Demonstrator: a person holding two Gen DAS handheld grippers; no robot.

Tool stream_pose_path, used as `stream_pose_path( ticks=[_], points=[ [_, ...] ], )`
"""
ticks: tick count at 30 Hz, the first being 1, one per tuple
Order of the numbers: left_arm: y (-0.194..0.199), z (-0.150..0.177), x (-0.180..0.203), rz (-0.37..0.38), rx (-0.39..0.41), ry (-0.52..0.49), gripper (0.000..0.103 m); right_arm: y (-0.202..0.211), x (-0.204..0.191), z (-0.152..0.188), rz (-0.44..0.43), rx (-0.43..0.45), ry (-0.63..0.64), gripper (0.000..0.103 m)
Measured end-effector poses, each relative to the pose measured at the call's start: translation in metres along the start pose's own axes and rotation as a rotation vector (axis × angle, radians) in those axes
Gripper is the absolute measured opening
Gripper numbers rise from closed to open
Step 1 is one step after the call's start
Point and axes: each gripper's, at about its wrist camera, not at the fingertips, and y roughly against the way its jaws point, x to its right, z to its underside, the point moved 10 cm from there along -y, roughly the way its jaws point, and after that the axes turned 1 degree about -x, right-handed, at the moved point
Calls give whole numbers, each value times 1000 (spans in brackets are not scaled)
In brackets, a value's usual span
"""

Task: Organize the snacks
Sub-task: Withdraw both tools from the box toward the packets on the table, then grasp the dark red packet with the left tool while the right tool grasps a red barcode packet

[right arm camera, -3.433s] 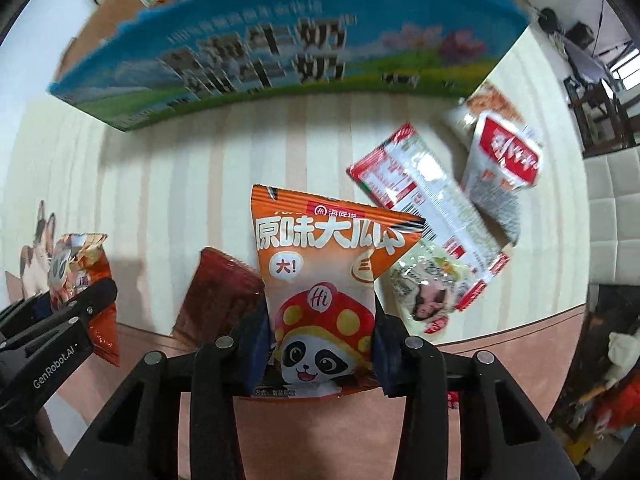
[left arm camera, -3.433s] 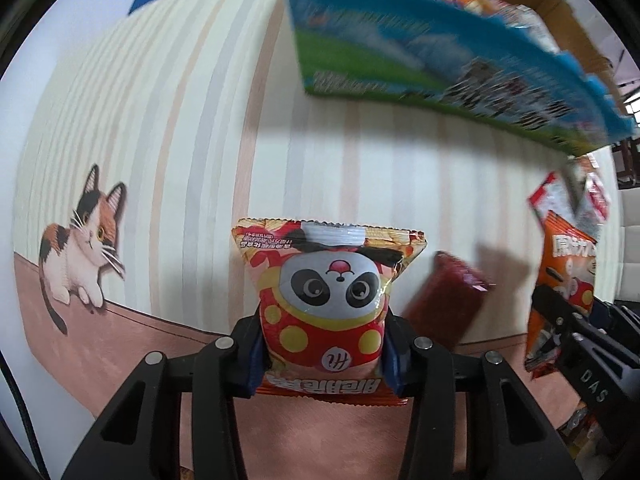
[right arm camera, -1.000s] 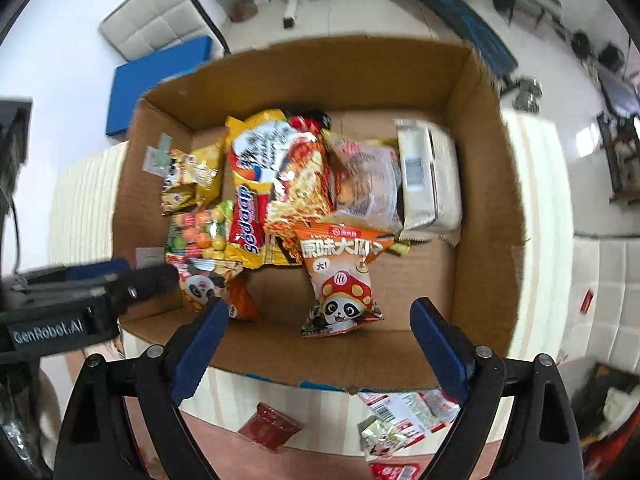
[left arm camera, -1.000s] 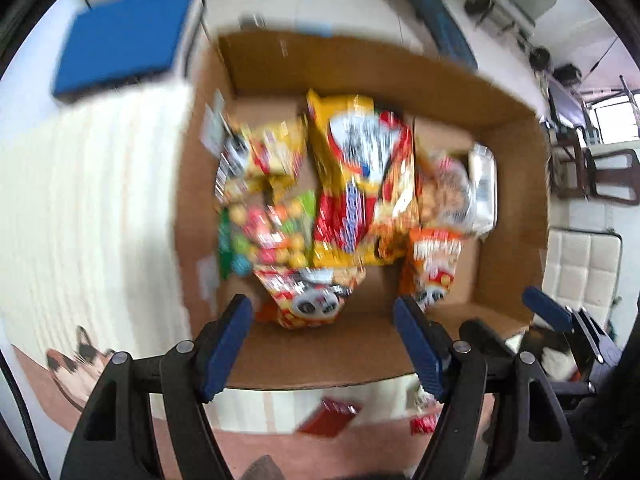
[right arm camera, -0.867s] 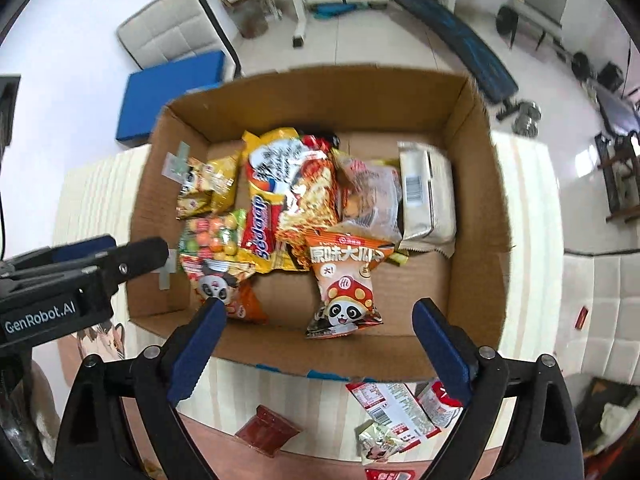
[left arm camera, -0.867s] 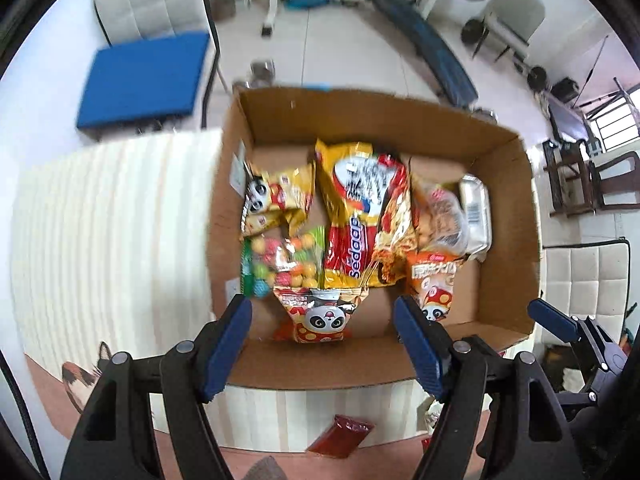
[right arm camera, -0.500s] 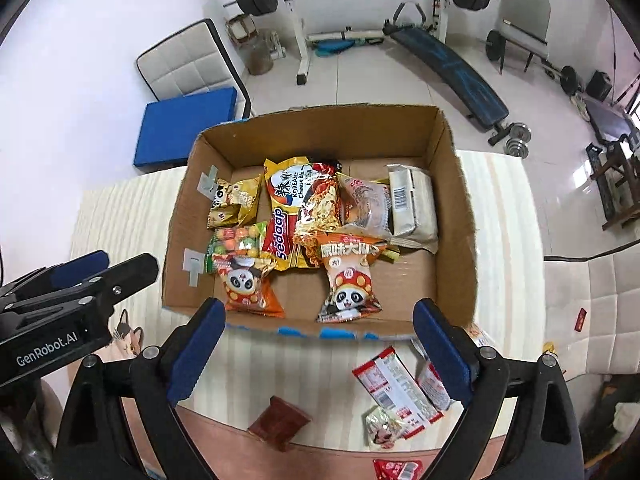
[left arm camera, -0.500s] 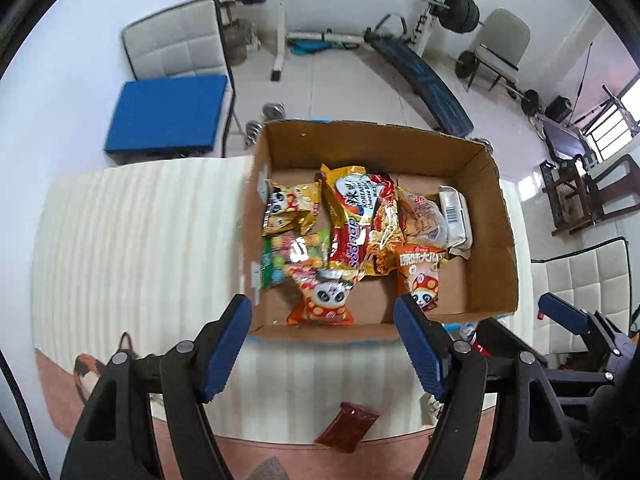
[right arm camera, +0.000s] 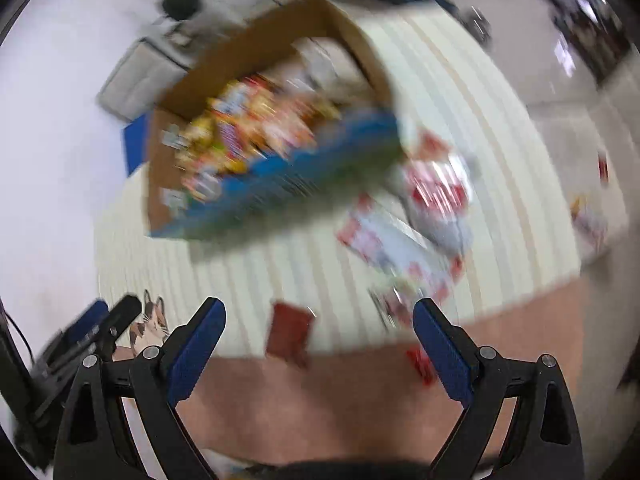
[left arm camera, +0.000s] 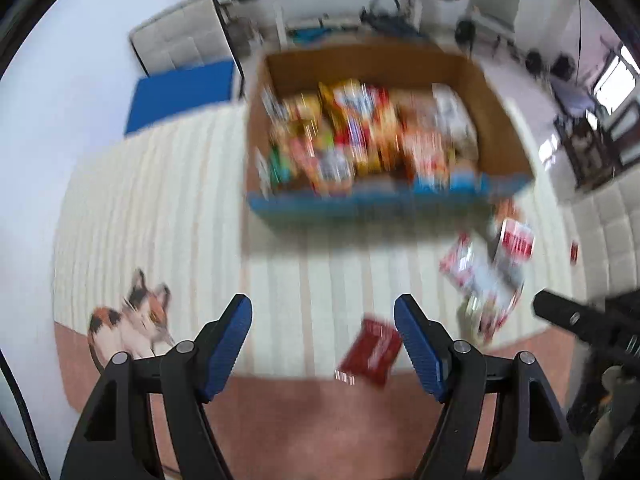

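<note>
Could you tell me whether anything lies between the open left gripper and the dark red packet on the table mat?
Nothing visible does. The left gripper is open and empty, and the dark red packet lies alone on the striped mat, just inside its right finger. The other loose packets sit further right, clear of that path.

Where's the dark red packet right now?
Left wrist view: the dark red packet lies on the tablecloth, just inside the left gripper's right finger.

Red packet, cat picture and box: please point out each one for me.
Red packet [left arm camera: 370, 351], left wrist view, its middle.
Cat picture [left arm camera: 128, 320], left wrist view, its body.
Box [left arm camera: 360, 200], left wrist view, its blue front wall.
</note>
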Motion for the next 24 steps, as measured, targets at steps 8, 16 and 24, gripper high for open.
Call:
stream_pose_path(
  ticks=[8, 16, 24],
  points=[
    [-79, 66, 33, 18, -210, -55, 72, -62, 102, 56, -23, -142, -318, 94],
    [-117, 81, 55, 17, -304, -97, 72, -99, 130, 77, -84, -205, -441, 72],
    [-147, 90, 66, 37, -388, -109, 72, -109, 123, 76, -82, -201, -403, 38]
  ],
)
